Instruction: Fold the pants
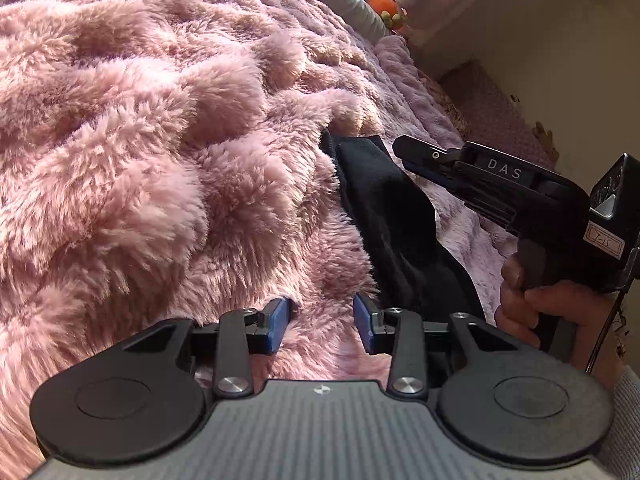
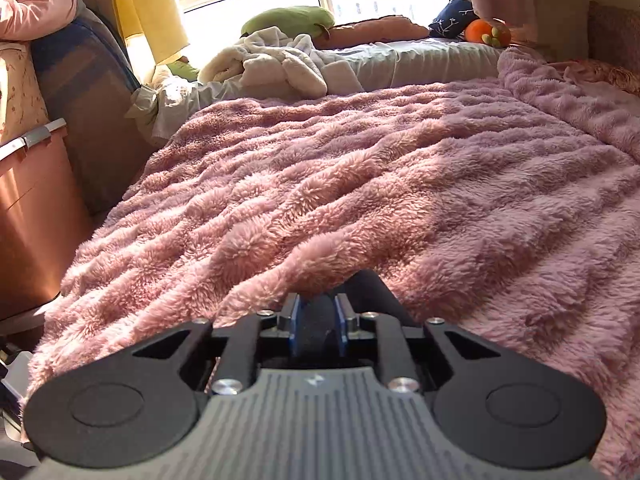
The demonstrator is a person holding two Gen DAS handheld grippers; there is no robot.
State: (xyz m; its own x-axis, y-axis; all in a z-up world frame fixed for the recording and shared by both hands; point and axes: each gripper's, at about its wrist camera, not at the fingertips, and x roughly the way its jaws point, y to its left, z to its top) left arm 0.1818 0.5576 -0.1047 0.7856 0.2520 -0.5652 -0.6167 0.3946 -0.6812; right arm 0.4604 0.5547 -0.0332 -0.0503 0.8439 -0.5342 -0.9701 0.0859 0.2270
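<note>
The black soft-fabric pants (image 1: 404, 220) are lying as a long dark strip on the shaggy pink fleece blanket (image 1: 160, 140), and their long axis is running away from the left wrist camera, from just beside the left gripper's right-hand pad up toward the far end of the bed. The left hand-held gripper with blue pads (image 1: 322, 324) is hovering low over the blanket with its jaws standing apart and nothing between them; the near end of the strip is sitting just to its right, touching or almost touching the right pad (the fur is hiding the exact edge).

The right hand-held gripper, black and marked DAS (image 1: 416, 156), is reaching in from the right side, gripped by the person's right hand (image 1: 532, 300), with its tip over the far half of the strip. In the right wrist view, the right gripper (image 2: 318, 326) is showing its blue pads drawn close with a bundle of dark cloth (image 2: 316, 328) between them, so it is judged to be pinching the pants there.

So the relation that matters is this: the pants are stretching lengthwise ahead and to the right of the left gripper, the right gripper is already on them farther along, and the left is the nearer tool to the free near end. A sideways shift to the right and a closing pinch is probably what the left gripper is needing next.
</note>
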